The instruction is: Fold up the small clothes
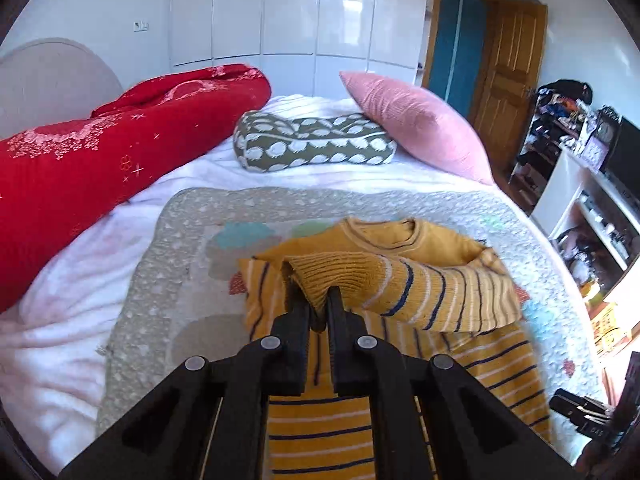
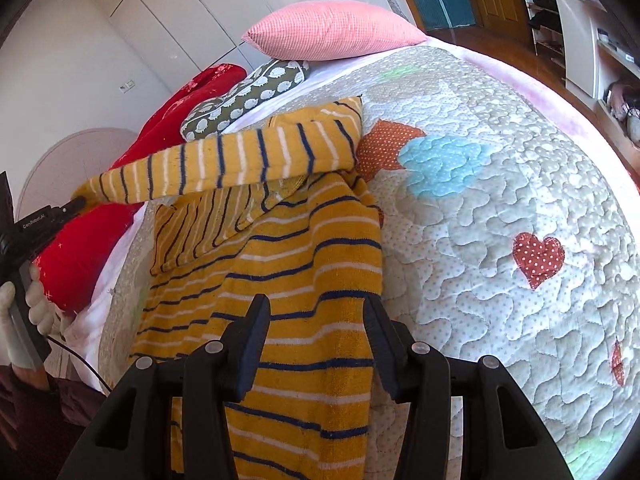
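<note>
A small mustard-yellow top with navy and white stripes [image 1: 472, 364] lies on a quilted mat [image 1: 160, 264] on the bed. My left gripper [image 1: 318, 300] is shut on the cuff of its sleeve [image 1: 420, 292] and holds the sleeve raised across the top's body. In the right wrist view the sleeve [image 2: 224, 164] stretches leftward to the left gripper [image 2: 76, 203] at the frame's left edge. My right gripper [image 2: 316, 312] is open and empty, its fingers just above the top's striped body [image 2: 304, 248] near the right edge of the garment.
A pink pillow [image 1: 416, 120], a green patterned pillow [image 1: 316, 144] and a red blanket [image 1: 100, 152] lie at the head of the bed. The quilted mat [image 2: 500, 208] spreads to the right of the top. Shelves and a door stand right of the bed.
</note>
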The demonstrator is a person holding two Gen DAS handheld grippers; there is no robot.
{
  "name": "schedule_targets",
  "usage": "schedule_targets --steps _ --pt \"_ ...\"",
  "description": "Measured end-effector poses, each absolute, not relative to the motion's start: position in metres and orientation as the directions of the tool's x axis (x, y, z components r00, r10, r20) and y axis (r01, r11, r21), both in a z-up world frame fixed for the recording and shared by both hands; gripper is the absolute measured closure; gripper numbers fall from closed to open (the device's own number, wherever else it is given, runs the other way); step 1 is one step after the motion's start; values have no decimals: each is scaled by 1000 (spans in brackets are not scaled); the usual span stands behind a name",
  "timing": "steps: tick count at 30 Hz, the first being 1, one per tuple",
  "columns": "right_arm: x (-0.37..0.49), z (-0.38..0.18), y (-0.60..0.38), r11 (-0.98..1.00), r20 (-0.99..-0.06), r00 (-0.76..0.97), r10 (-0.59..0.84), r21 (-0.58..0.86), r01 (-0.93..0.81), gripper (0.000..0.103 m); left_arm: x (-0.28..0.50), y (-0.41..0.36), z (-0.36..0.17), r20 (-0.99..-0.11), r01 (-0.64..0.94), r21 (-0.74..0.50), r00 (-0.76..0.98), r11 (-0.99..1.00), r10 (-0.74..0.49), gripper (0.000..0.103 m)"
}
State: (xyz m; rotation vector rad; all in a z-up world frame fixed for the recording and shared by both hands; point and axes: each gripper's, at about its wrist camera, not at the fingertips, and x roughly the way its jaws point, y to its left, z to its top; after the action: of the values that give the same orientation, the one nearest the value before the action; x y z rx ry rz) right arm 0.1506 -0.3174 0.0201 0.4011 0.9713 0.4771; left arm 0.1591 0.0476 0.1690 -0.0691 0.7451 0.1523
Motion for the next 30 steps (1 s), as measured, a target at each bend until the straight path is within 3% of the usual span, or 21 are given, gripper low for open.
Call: schedule_targets --steps 5,7,10,14,16,24,30 --pt "163 17 -311 825 -695 458 555 532 -193 51 166 78 73 -865 -217 28 484 976 133 94" --pt "172 25 -306 833 -691 476 544 513 -207 51 155 84 49 -884 -225 4 455 974 109 93" --pt "189 43 -295 850 -676 522 521 467 -243 51 139 85 43 -880 -224 -30 469 974 81 91" --pt "232 59 -272 868 -667 557 495 417 -272 51 122 89 46 -878 -243 -23 468 970 97 78" --pt "259 61 -256 885 -679 568 465 375 -277 51 110 92 51 -878 -256 -45 471 966 84 77" --pt "298 49 -125 769 -746 345 569 334 -545 51 57 107 64 -841 -317 -178 541 932 23 70" --pt "275 29 -23 679 -804 329 495 122 -724 51 34 111 58 -824 -335 -260 566 906 -27 66"
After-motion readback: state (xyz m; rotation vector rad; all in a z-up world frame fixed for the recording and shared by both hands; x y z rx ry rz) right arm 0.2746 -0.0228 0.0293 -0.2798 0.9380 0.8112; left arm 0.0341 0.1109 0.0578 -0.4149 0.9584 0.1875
